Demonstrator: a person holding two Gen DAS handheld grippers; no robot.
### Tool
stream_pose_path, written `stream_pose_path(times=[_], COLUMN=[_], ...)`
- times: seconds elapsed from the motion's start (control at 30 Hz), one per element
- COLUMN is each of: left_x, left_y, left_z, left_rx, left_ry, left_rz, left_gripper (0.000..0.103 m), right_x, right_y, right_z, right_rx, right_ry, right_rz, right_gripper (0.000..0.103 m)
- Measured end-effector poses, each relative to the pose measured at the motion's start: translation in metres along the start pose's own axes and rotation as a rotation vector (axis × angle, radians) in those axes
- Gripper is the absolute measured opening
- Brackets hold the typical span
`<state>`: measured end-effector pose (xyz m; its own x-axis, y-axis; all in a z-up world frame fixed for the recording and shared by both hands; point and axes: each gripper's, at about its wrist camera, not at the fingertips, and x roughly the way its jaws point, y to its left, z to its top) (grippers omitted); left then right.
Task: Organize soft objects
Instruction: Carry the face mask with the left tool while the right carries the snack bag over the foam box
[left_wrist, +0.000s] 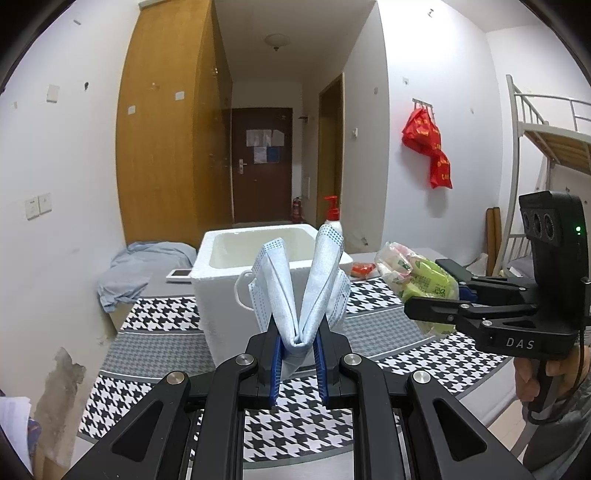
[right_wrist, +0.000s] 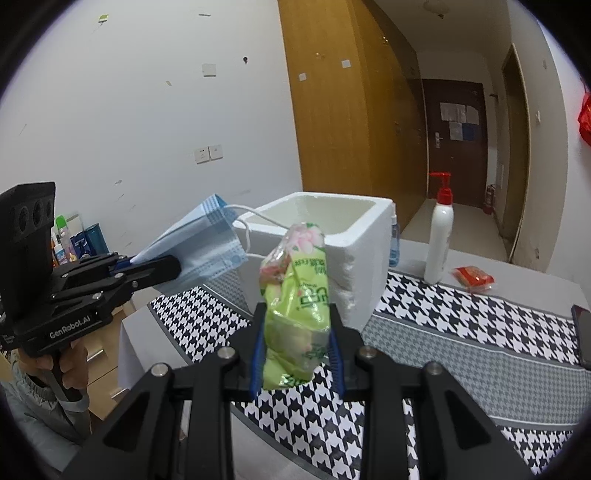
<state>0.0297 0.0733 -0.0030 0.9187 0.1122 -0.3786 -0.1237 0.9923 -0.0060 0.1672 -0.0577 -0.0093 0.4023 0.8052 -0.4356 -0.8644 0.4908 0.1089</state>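
My left gripper (left_wrist: 298, 332) is shut on a stack of light blue face masks (left_wrist: 295, 284), which fan upward in a V in front of the white foam box (left_wrist: 221, 273). Seen from the right wrist, the left gripper (right_wrist: 162, 267) holds those masks (right_wrist: 199, 243) just left of the foam box (right_wrist: 365, 243). My right gripper (right_wrist: 297, 332) is shut on a green tissue pack (right_wrist: 295, 295), held upright above the houndstooth tablecloth (right_wrist: 461, 325). From the left wrist, the right gripper (left_wrist: 413, 308) carries that green pack (left_wrist: 424, 277) to the right of the box.
A white pump bottle with a red top (right_wrist: 439, 236) and a small red packet (right_wrist: 472, 278) stand right of the box. A dark phone (right_wrist: 581, 336) lies at the table's right edge. A blue cloth (left_wrist: 140, 269) and a white device (left_wrist: 179, 274) lie left of the box.
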Motion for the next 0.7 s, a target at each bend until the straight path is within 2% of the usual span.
stream_pose_path(times=[0.7], left_x=[-0.006], left_y=[0.021], left_z=[0.026], left_rx=[-0.007], left_ry=[-0.056], left_rz=[0.05], left_gripper=[0.016], right_x=[0.012], right_y=[0.005], right_z=[0.035], right_rx=[-0.046], right_ry=[-0.023], right_rz=[-0.003], right_gripper=[0.034])
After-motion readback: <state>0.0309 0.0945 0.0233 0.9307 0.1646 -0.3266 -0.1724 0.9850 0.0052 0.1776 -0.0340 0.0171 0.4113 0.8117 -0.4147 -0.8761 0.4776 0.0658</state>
